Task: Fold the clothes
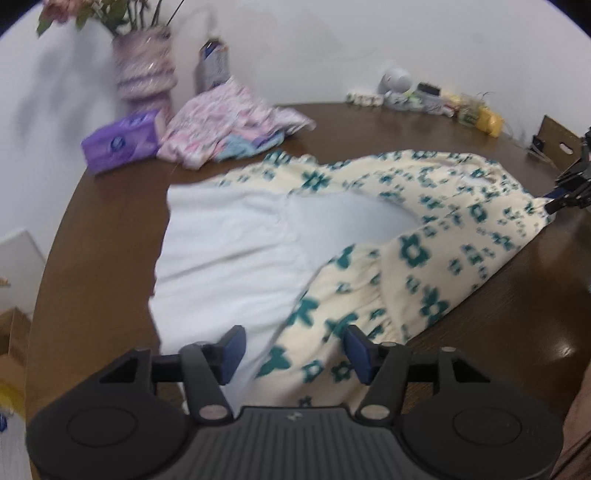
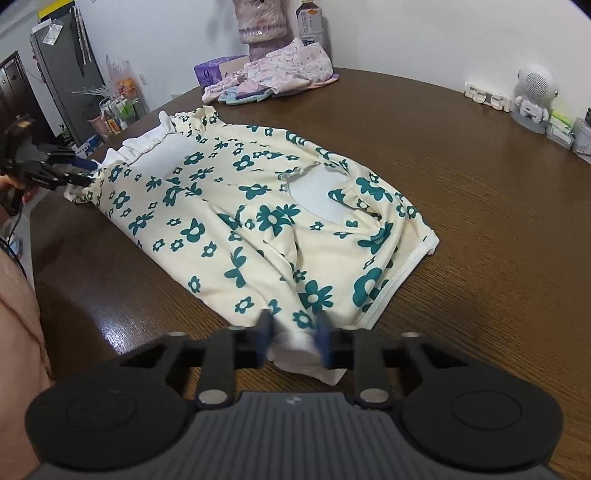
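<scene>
A cream garment with green flowers (image 2: pixel 258 206) lies spread on the brown table (image 2: pixel 480 206), partly turned so its white inside (image 1: pixel 229 258) shows. My left gripper (image 1: pixel 293 350) is open, its blue pads on either side of the garment's near edge without closing. It also shows in the right wrist view (image 2: pixel 79 171) at the garment's far left edge. My right gripper (image 2: pixel 293 338) is shut on a white bunched corner of the garment. It shows in the left wrist view (image 1: pixel 554 201) at the garment's far right end.
A pile of pink patterned clothes (image 2: pixel 280 70) lies at the back of the table beside a purple tissue pack (image 1: pixel 122 142), a vase (image 1: pixel 144 66) and a bottle (image 2: pixel 312 22). A small white robot figure (image 2: pixel 533 98) and clutter sit at the right edge.
</scene>
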### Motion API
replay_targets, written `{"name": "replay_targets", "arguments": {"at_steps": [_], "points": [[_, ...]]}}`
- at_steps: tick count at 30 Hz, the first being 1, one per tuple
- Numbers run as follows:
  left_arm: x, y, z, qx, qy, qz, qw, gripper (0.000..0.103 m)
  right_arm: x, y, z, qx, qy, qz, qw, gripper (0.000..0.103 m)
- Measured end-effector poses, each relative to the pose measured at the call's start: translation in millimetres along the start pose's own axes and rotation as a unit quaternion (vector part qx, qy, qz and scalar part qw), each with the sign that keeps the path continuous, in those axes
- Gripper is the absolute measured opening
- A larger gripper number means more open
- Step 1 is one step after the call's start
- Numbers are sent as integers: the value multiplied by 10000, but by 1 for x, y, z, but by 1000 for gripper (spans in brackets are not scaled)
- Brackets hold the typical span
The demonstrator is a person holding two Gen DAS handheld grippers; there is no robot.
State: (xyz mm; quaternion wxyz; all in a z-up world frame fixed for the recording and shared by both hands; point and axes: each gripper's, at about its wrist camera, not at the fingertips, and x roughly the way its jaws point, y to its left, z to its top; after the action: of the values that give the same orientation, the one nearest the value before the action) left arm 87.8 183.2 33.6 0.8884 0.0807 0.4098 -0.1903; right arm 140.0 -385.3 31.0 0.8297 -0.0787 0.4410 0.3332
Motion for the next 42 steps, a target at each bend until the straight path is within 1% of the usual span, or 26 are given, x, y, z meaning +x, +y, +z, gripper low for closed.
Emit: {"name": "replay_targets", "arguments": {"at_steps": [1, 2, 4, 7, 11, 12, 13, 14, 15, 16, 18, 19, 21, 23, 24, 25, 26, 27, 28, 33, 35, 36, 37, 38, 40, 42], "points": [[2, 2, 1, 9, 16, -27, 10000, 18, 0, -3, 1, 5, 38, -7, 10000, 19], [2, 4, 2, 28, 7, -79, 10000, 15, 1, -5, 2, 9, 76, -14, 10000, 17], [4, 4, 6, 192, 55, -85, 9998, 15, 3, -9, 3, 8, 154, -53, 9999, 14], [9, 8, 12, 259, 83, -86, 9996, 17, 9, -12, 3, -24, 275, -155, 9995, 14], [1, 14, 12, 80, -138, -36, 9999, 28, 11, -4, 2, -133, 268, -356, 9989, 14], [-6, 14, 10, 27, -247, -37, 9997, 30, 6, -1, 1, -147, 195, -425, 9988, 17], [-14, 14, 7, -22, -348, -55, 9994, 38, -1, 0, 1, -132, 72, -468, 9988, 19], [-22, 14, 4, -69, -437, -81, 9990, 52, -8, 2, 1, -116, -52, -510, 9986, 19], [-29, 12, 0, -77, -491, -105, 9987, 56, -15, 5, 1, -91, -204, -507, 9985, 19], [-35, 10, -4, -62, -525, -128, 9985, 57, -23, 9, 2, -55, -395, -481, 9980, 22], [-40, 3, -13, 73, -429, -163, 9989, 62, -31, 19, 6, -72, -710, -389, 9967, 23], [-39, -1, -17, 165, -346, -138, 9992, 66, -31, 26, 8, -115, -833, -319, 9959, 24], [-32, -7, -24, 332, -152, -19, 9993, 67, -27, 42, 15, -293, -1038, -168, 9940, 24], [-23, -8, -28, 419, 6, 206, 9989, 66, -13, 57, 19, -442, -1104, 46, 9929, 24], [-19, -8, -29, 468, 56, 312, 9984, 64, -3, 61, 19, -446, -1041, 62, 9936, 24], [-18, -6, -29, 494, 21, 338, 9982, 53, 6, 62, 19, -381, -956, 35, 9947, 24], [-18, -3, -26, 484, -21, 335, 9983, 25, 14, 59, 18, -279, -868, 12, 9958, 24], [-17, 0, -23, 465, -43, 338, 9983, 15, 22, 55, 15, -154, -783, -35, 9968, 24], [-16, 3, -20, 446, -65, 341, 9984, 12, 27, 52, 12, -46, -720, -108, 9973, 23], [-14, 15, -9, 319, -212, 340, 9987, 11, 30, 36, -6, 343, -850, -173, 9956, 16], [-7, 18, -12, 208, -117, 386, 9990, 10, 30, 33, -10, 408, -912, -176, 9948, 14], [-5, 21, -16, 95, -136, 368, 9992, 10, 29, 34, -11, 398, -934, -189, 9947, 14], [-7, 24, -18, -31, -184, 368, 9991, 13, 29, 34, -12, 389, -956, -201, 9945, 14], [-9, 28, -20, -150, -214, 394, 9989, 18, 29, 34, -13, 380, -978, -213, 9943, 14], [-15, 33, -25, -367, -256, 675, 9967, 28, 28, 35, -16, 361, -1023, -237, 9938, 14], [-25, 36, -29, -593, -419, 1017, 9922, 27, 24, 34, -15, 477, -1083, -211, 9927, 14]]}}
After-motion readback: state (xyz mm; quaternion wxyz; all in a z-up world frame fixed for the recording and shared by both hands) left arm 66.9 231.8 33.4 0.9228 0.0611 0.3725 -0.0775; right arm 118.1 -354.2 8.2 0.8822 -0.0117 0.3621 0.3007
